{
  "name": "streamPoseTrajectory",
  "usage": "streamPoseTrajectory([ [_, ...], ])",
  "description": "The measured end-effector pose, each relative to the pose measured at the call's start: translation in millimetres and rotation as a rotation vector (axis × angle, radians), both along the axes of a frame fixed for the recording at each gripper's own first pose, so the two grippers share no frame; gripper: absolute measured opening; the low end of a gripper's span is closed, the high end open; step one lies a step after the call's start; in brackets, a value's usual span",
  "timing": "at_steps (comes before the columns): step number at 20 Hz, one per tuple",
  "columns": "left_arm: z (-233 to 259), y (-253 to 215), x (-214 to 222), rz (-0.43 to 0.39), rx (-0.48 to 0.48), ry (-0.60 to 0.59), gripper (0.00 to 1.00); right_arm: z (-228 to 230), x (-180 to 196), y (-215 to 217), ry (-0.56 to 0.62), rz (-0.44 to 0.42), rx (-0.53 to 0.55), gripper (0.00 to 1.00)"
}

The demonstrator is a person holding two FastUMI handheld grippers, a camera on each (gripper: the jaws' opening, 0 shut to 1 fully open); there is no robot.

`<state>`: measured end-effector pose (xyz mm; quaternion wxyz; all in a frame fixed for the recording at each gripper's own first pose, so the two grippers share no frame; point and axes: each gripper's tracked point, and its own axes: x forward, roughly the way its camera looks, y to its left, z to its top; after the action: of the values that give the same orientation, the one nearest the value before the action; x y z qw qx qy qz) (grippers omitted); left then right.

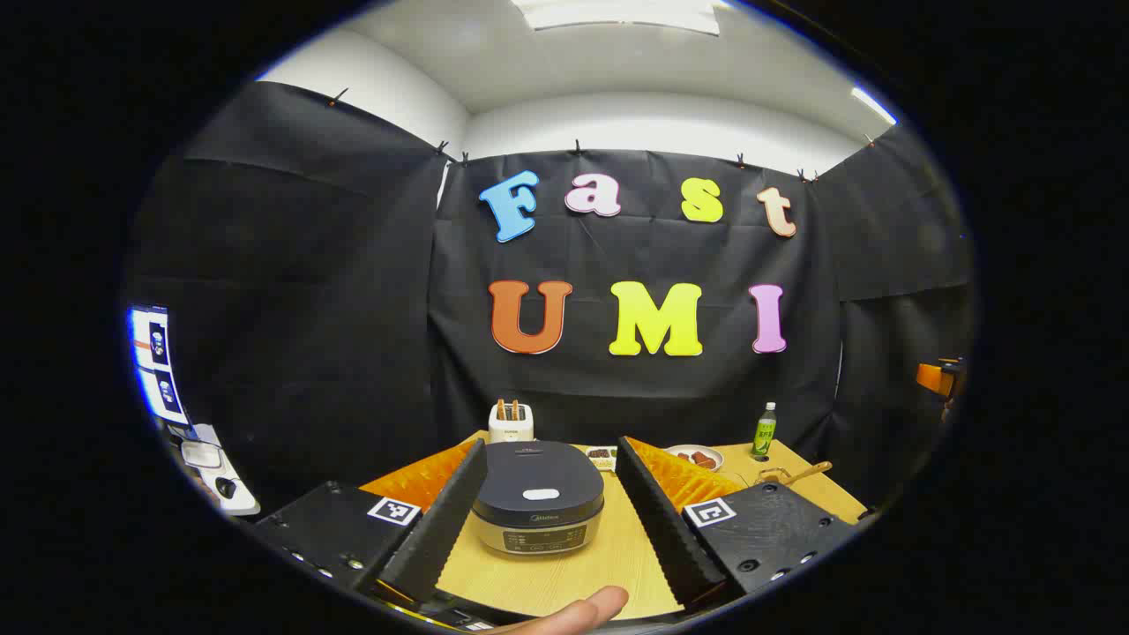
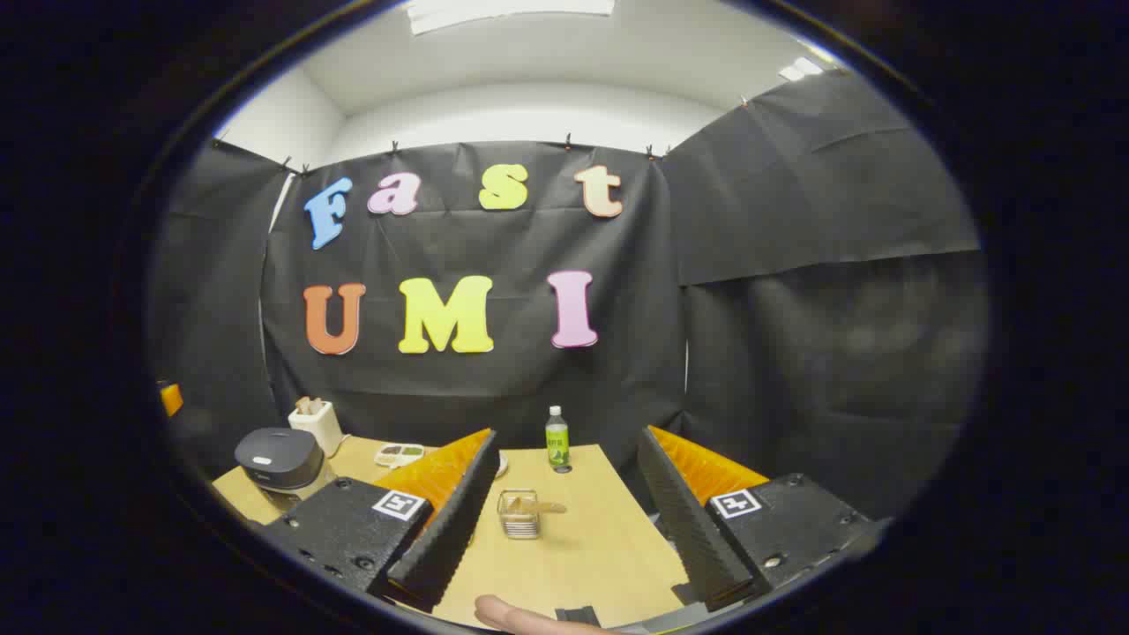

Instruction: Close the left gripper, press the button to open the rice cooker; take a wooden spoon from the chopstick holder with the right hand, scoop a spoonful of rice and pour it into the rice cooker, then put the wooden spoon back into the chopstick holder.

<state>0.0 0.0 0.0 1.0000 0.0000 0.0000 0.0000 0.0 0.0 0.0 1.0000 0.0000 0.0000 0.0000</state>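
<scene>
Both tongs gape wide, holding nothing. The left tongs [image 1: 551,516] frame the rice cooker [image 1: 537,496], which sits lid down on the worktop [image 1: 564,573]. The right tongs [image 2: 564,520] frame the chopstick holder [image 2: 519,514], with a wooden spoon [image 2: 536,506] in it, well to the right of the rice cooker. A green bottle [image 2: 557,439] stands behind the holder.

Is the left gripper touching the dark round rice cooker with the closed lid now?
Apart. In the left gripper view the left gripper stands open, and bare wooden table shows between its fingers and the rice cooker farther off.
</scene>
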Motion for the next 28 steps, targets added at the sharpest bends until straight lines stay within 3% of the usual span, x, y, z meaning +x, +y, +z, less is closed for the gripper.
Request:
streamPoseTrajectory([
  [3, 0, -2, 0, -0.029, -0.007, 0.014, 0.93, -3, -8, -4, -0.005, 0.028, 0.024, 1.0],
  [14, -11, 0, 6, -0.037, 0.007, 0.068, 0.94, -11, -12, -24, -0.027, -0.006, 0.014, 1.0],
  [18, -20, 2, 42, -0.038, -0.003, 0.104, 0.93, -21, -13, -29, -0.014, -0.001, 0.026, 1.0],
  [19, -23, 3, 44, -0.036, -0.004, 0.107, 0.83, -23, -12, -29, -0.011, 0.002, 0.029, 1.0],
  [20, -26, 6, 48, -0.025, -0.001, 0.112, 0.94, -27, -10, -29, -0.005, 0.007, 0.035, 1.0],
  [22, -34, 9, 53, -0.018, 0.007, 0.134, 0.93, -37, -9, -21, 0.028, 0.037, 0.053, 1.0],
  [28, -70, 5, 85, -0.048, -0.044, 0.253, 0.59, -56, 3, -17, 0.064, 0.055, 0.053, 1.0],
])
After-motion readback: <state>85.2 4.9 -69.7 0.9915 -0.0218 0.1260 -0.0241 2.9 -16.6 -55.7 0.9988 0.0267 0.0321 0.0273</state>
